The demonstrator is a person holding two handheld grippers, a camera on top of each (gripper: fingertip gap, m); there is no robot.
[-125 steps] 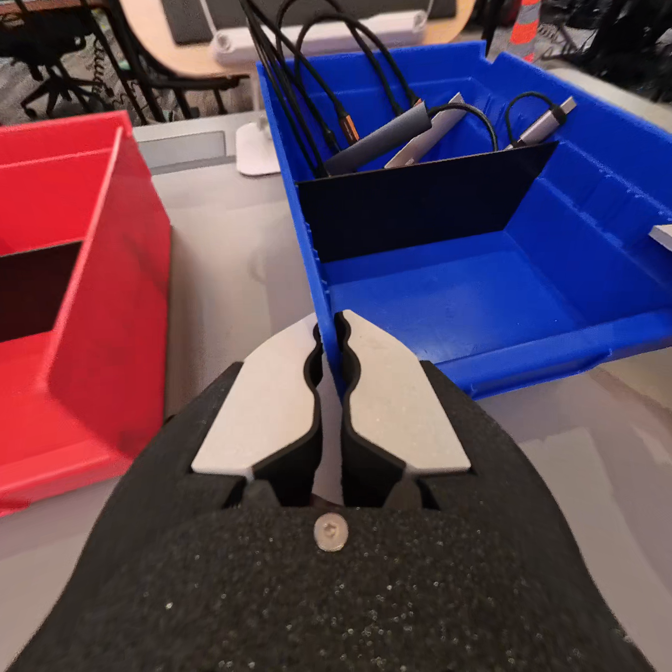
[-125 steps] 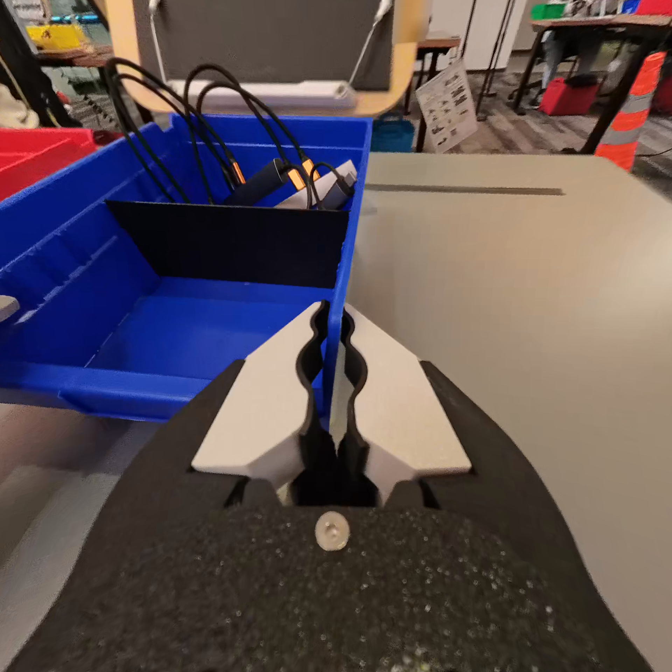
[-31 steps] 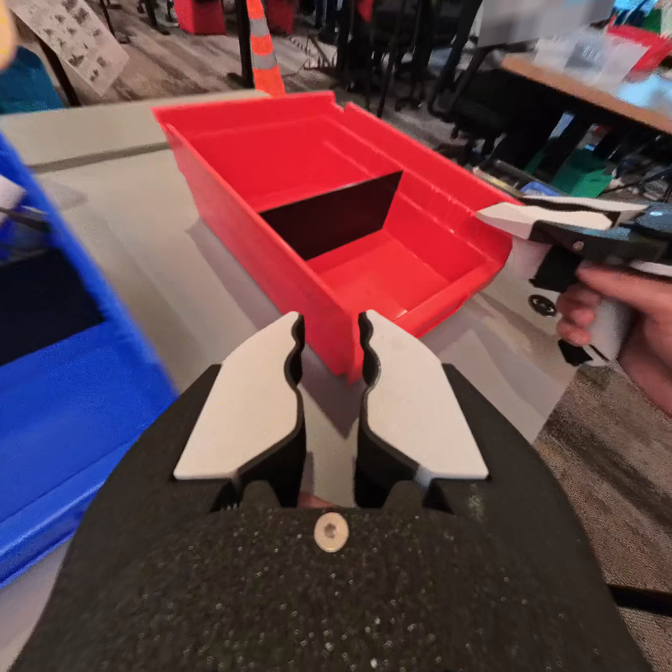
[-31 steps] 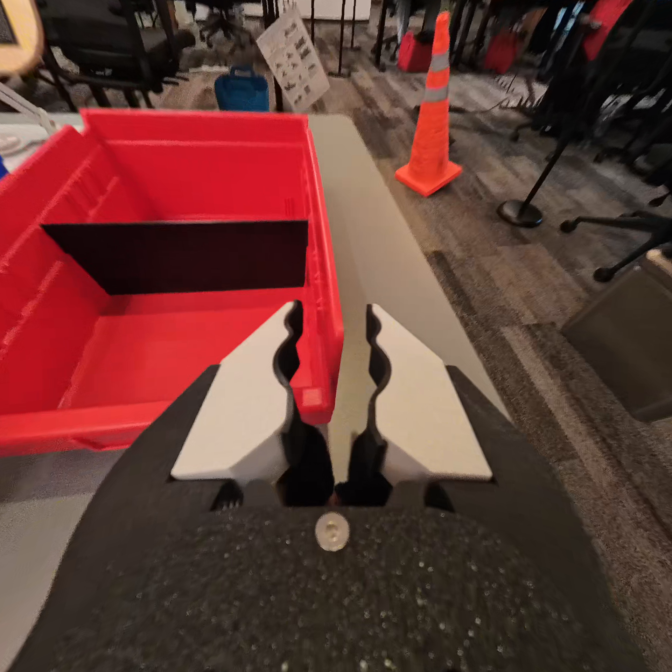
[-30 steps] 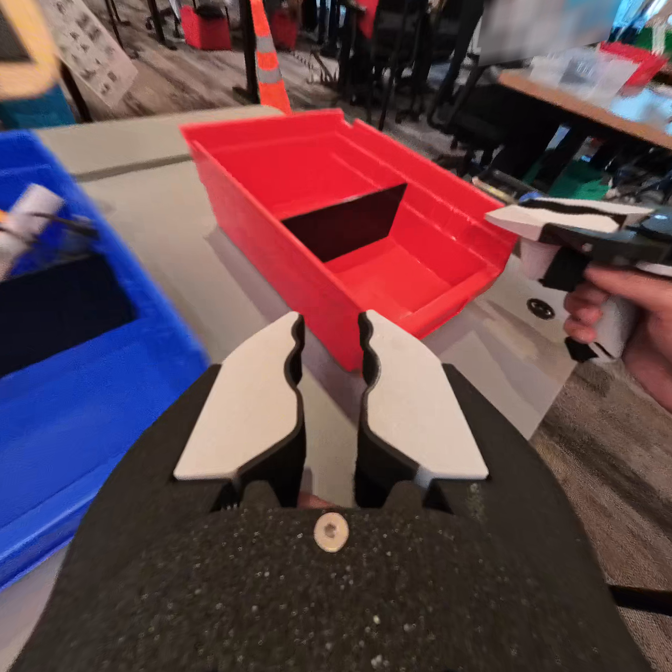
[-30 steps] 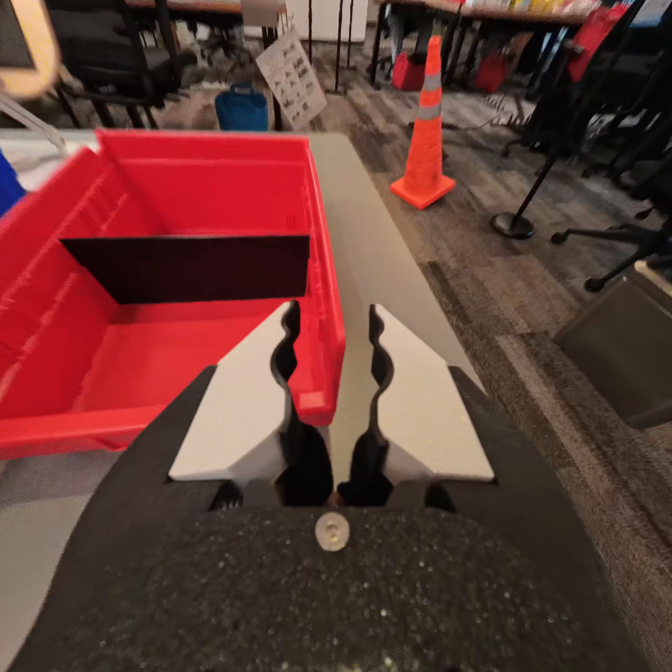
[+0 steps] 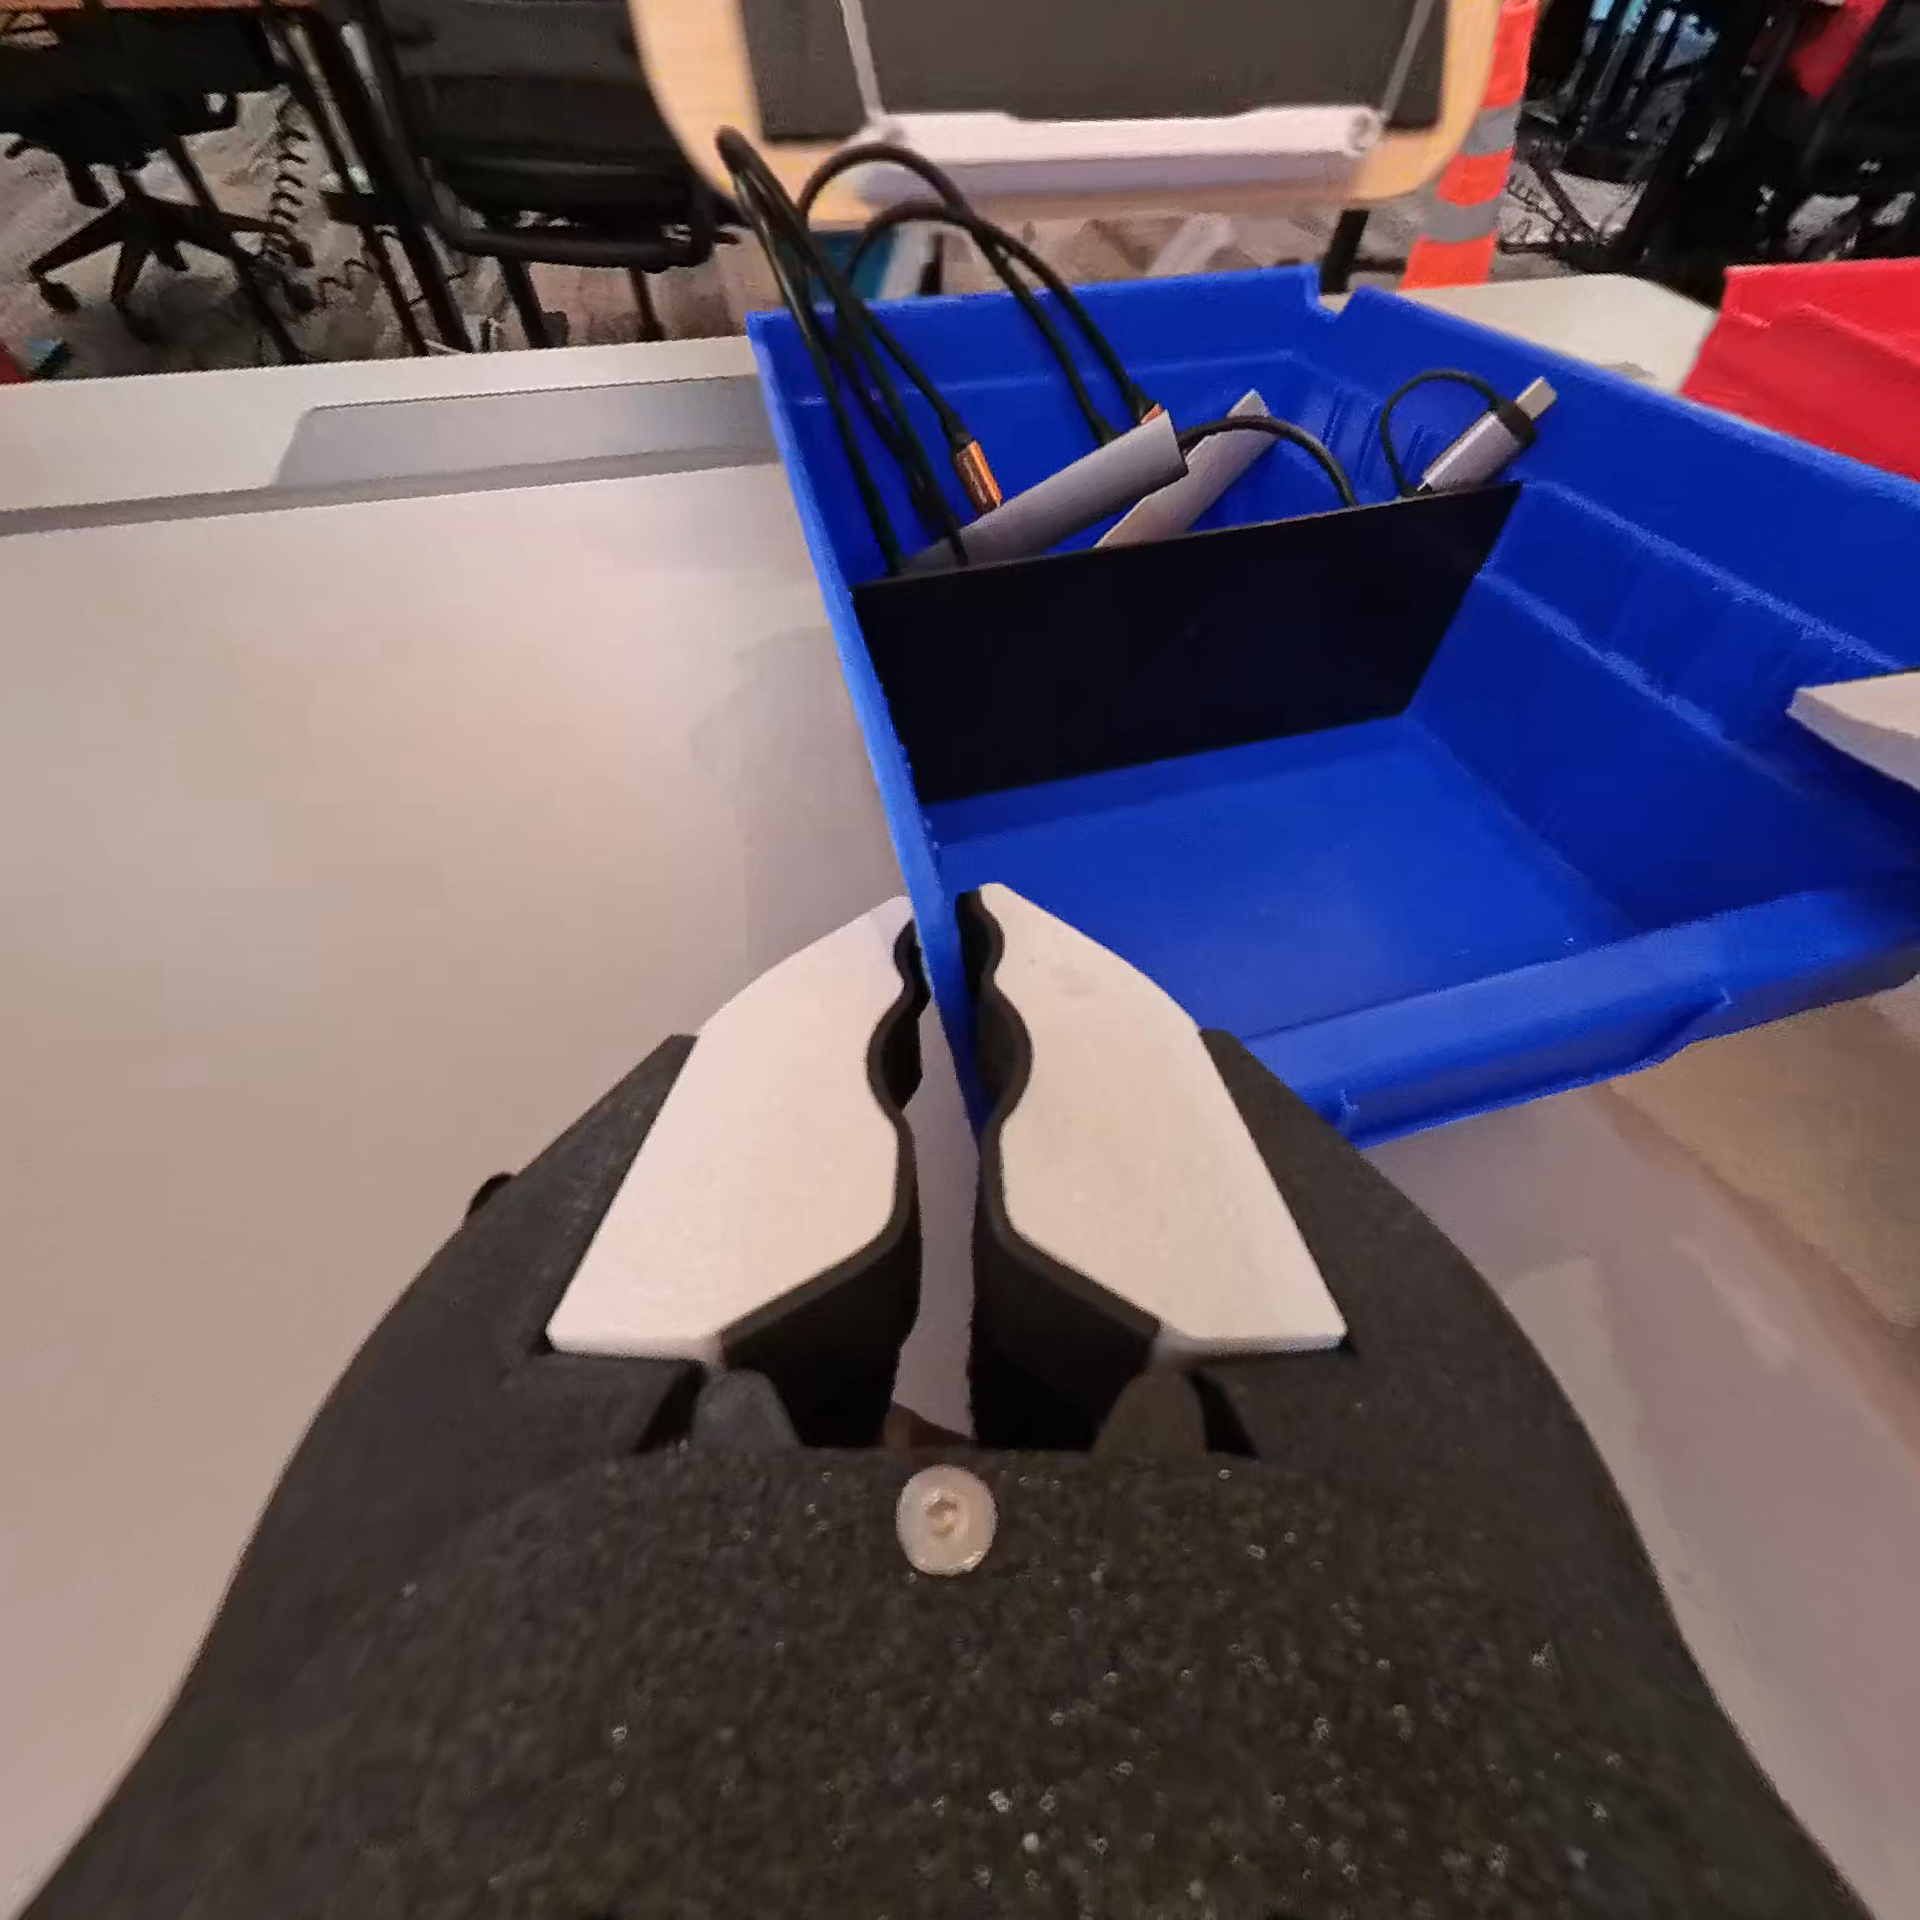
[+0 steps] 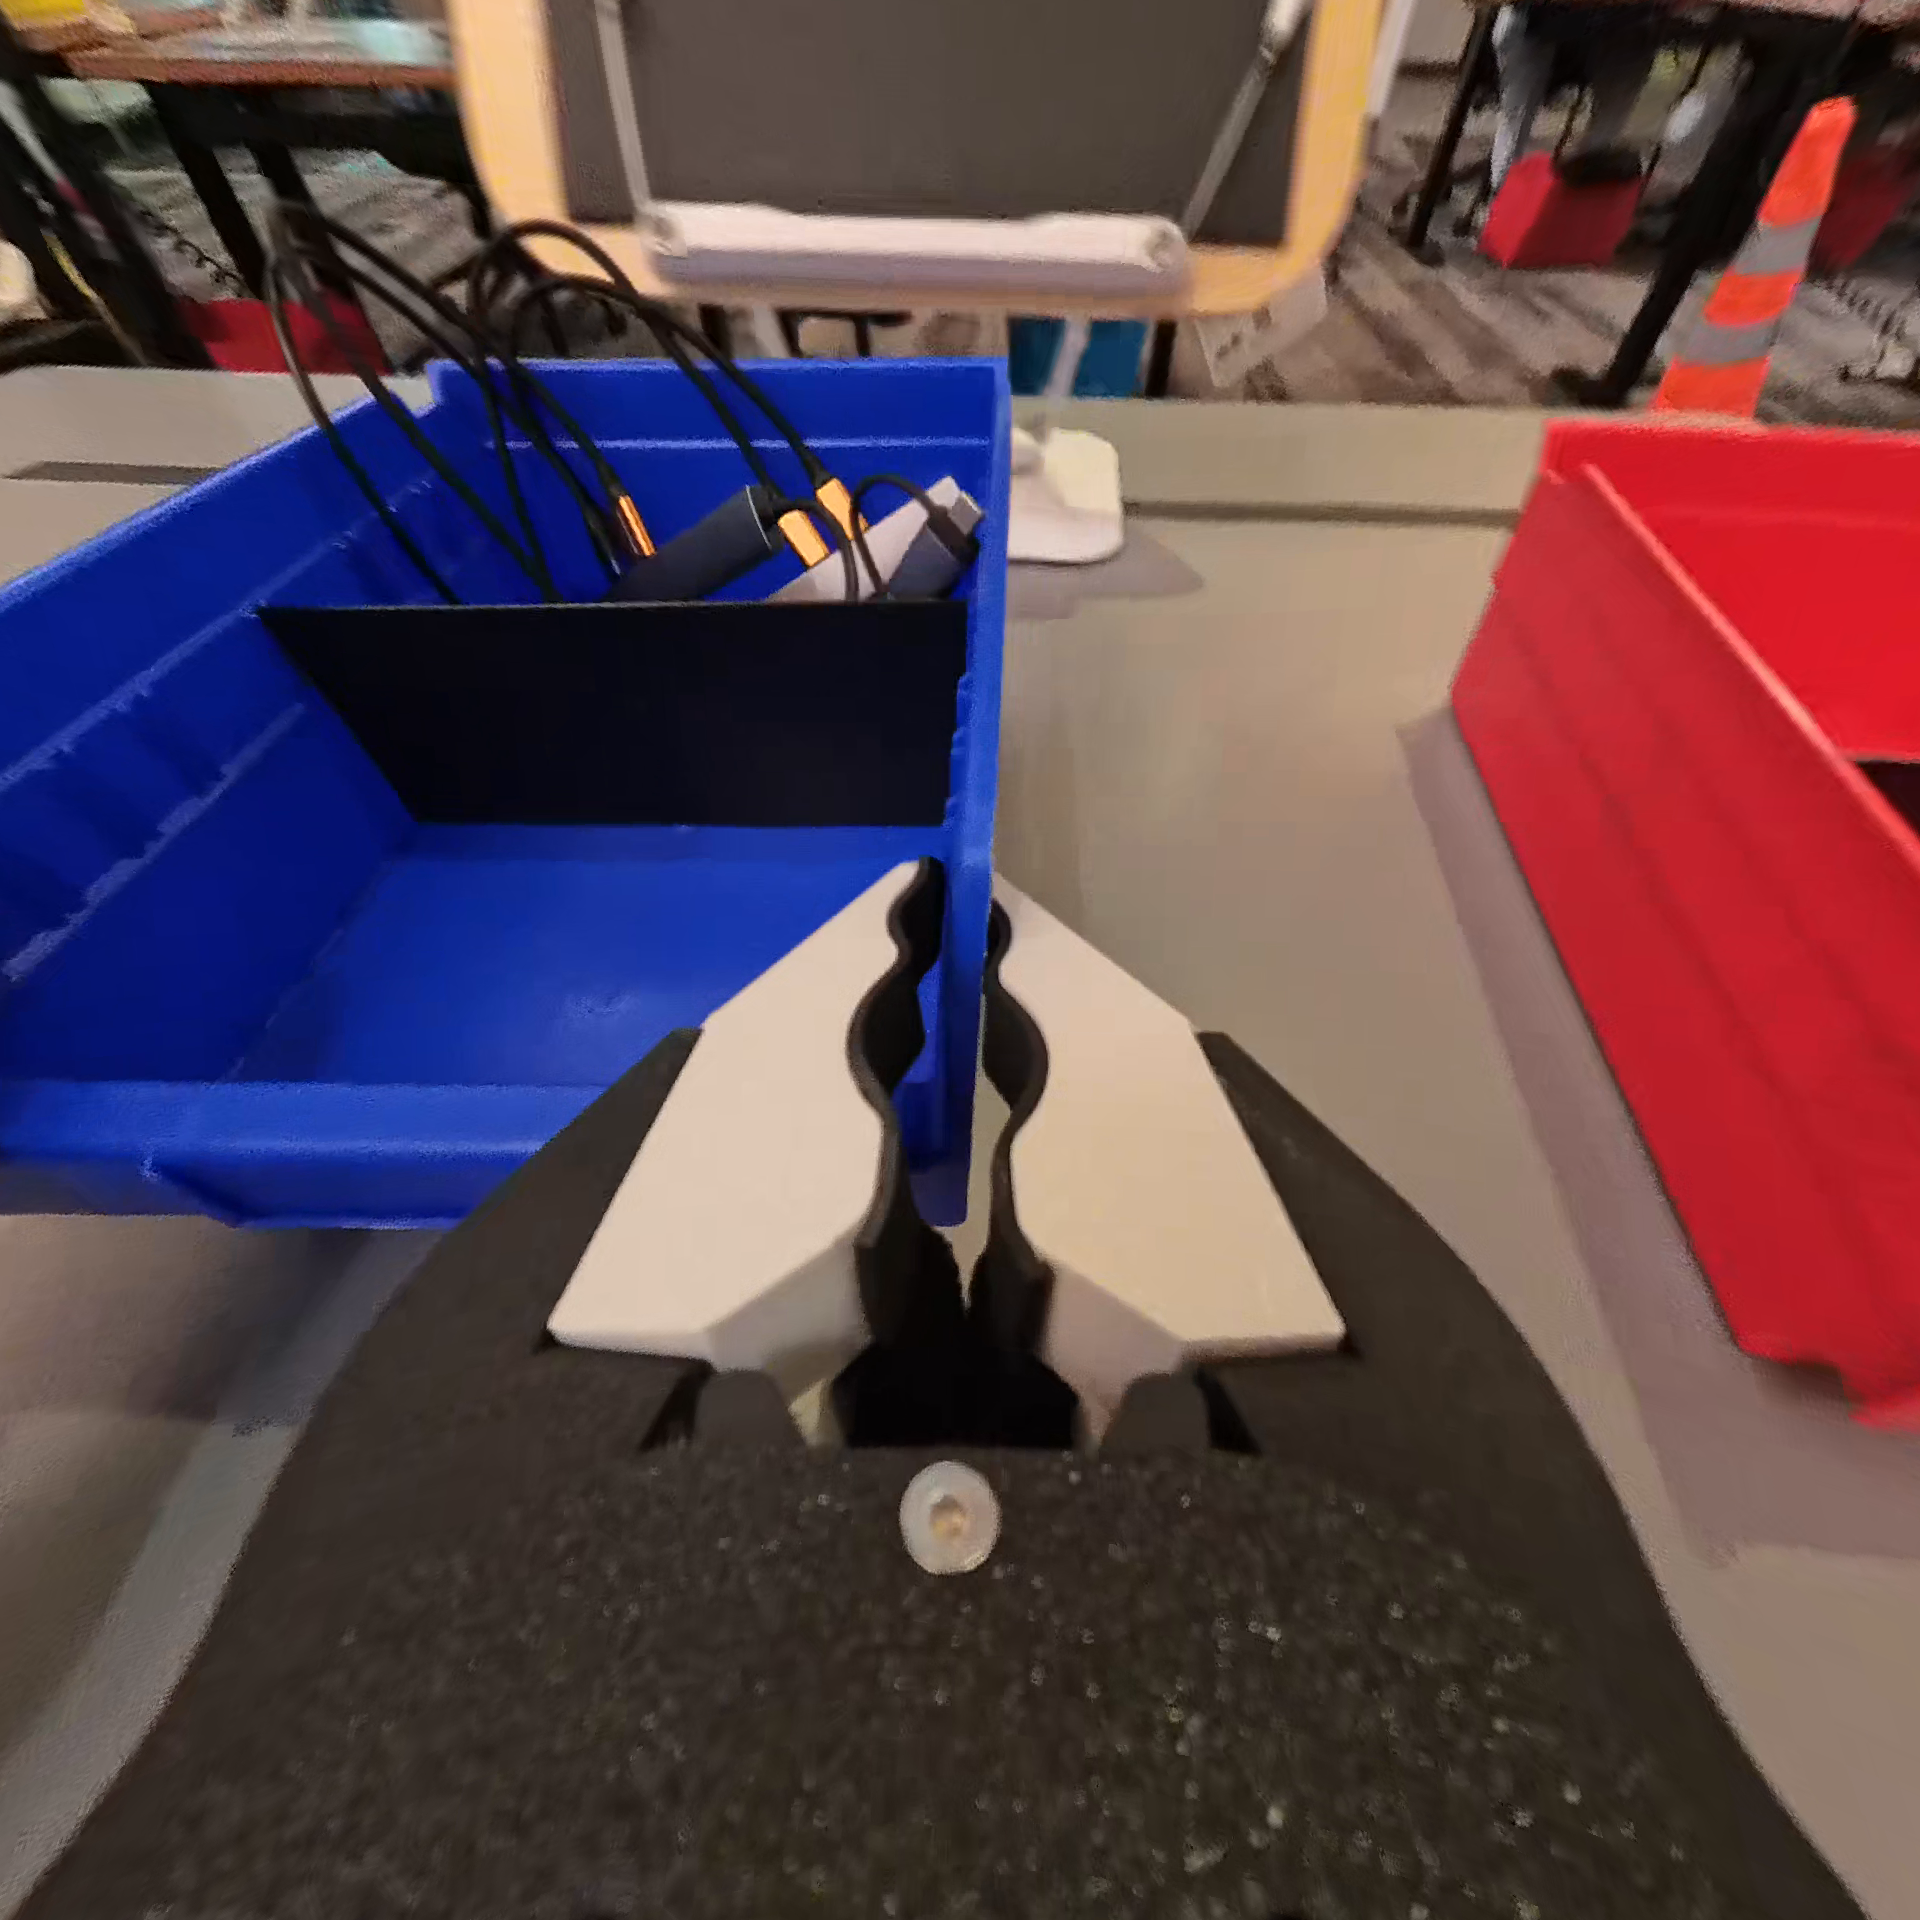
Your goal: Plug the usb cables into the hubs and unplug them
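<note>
A blue bin (image 7: pixel 1558 997) stands on the grey table, split by a black divider (image 7: pixel 1143 644). Its far compartment holds grey USB hubs (image 7: pixel 1081 499) and black cables (image 7: pixel 831 312) with orange plugs. My left gripper (image 7: pixel 940 914) is shut on the bin's left side wall near the front corner. My right gripper (image 8: pixel 961 883) is shut on the bin's (image 8: pixel 312 1143) right side wall. The hubs (image 8: pixel 707 551) and cables (image 8: pixel 416 364) also show in the right wrist view, behind the divider (image 8: pixel 623 717). The near compartment is empty.
A red bin (image 8: pixel 1662 831) stands on the table to the right of the blue one; its corner shows in the left wrist view (image 7: pixel 1829 353). A white stand base (image 8: pixel 1070 509) sits behind the blue bin. Chairs and an orange cone (image 8: pixel 1756 281) stand beyond the table. My hands' fingertips stand some 20 centimetres from each other.
A second ago both grippers were open at the red bin's side walls. Now both are shut on the blue bin's side walls. The red bin now stands right of the blue bin, not left.
</note>
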